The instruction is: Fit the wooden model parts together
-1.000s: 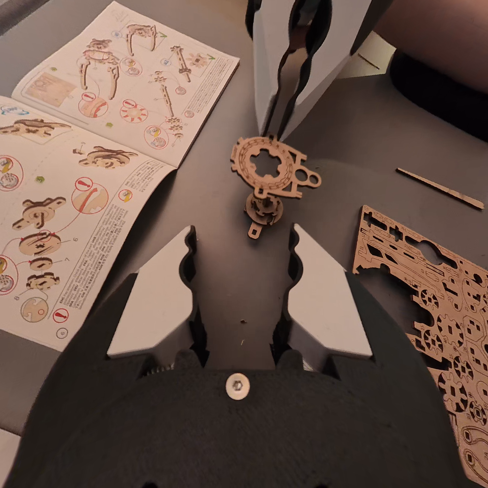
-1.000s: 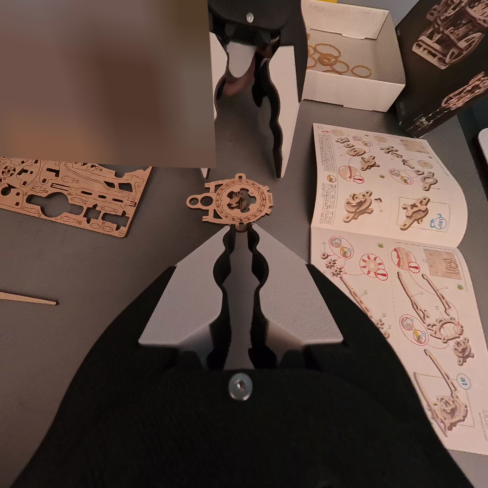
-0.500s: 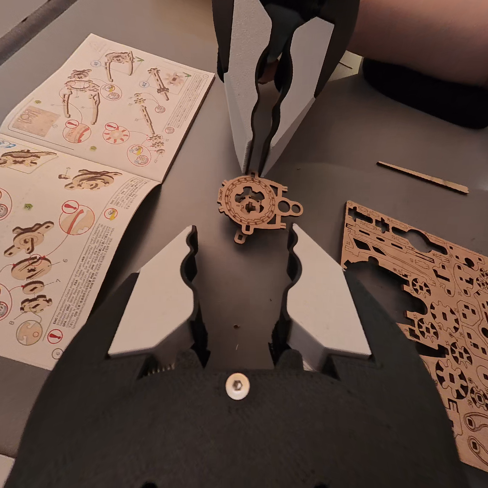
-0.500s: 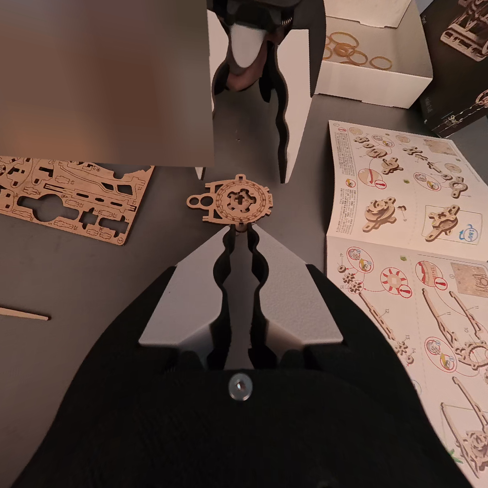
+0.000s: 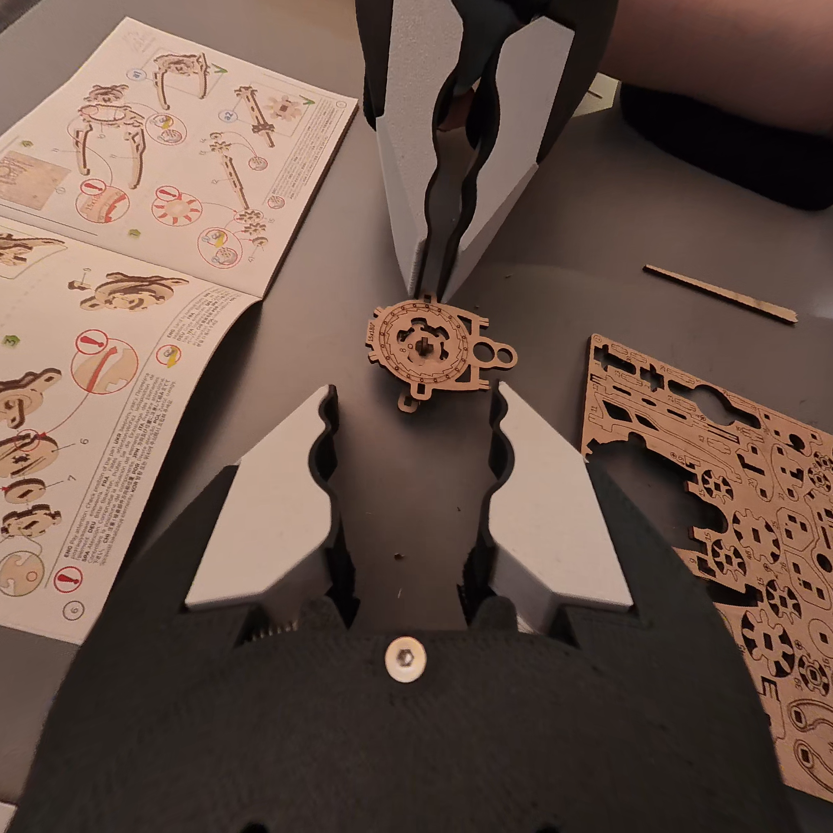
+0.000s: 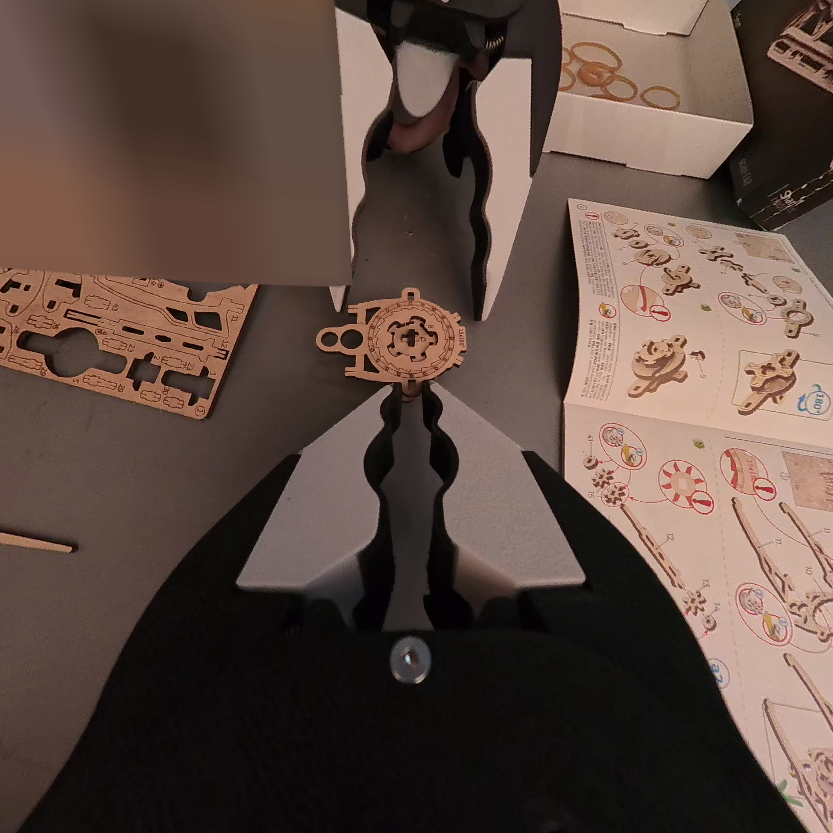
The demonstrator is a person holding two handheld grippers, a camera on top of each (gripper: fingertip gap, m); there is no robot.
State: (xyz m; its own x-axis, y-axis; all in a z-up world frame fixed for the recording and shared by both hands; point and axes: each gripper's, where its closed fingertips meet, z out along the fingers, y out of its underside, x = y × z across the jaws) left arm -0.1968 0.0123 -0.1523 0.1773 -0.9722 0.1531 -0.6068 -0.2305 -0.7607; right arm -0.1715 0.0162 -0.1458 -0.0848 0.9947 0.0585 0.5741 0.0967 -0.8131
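Note:
A flat wooden ring plate (image 5: 386,342) with two small loops on one side sits over a small wooden hub piece (image 5: 421,349), which shows through its centre hole; a tab of the hub sticks out below. My right gripper (image 6: 409,390) is shut on a tab at the plate's (image 6: 376,339) edge and also shows from the far side in the left wrist view (image 5: 430,288). My left gripper (image 5: 414,390) is open and empty, its fingertips just short of the plate on either side. It faces me in the right wrist view (image 6: 409,308).
An open instruction booklet (image 5: 135,225) lies on the grey table, at the right in the right wrist view (image 6: 698,405). A punched wooden parts sheet (image 5: 721,496) and a thin wooden stick (image 5: 721,299) lie opposite. A white box of rubber bands (image 6: 653,135) and a dark box (image 6: 789,112) stand behind. Left and right tips are no more than a few centimetres apart.
The right gripper has brought the ring plate down over the small hub piece, which now shows through its hole. The left gripper has moved closer to them, still open.

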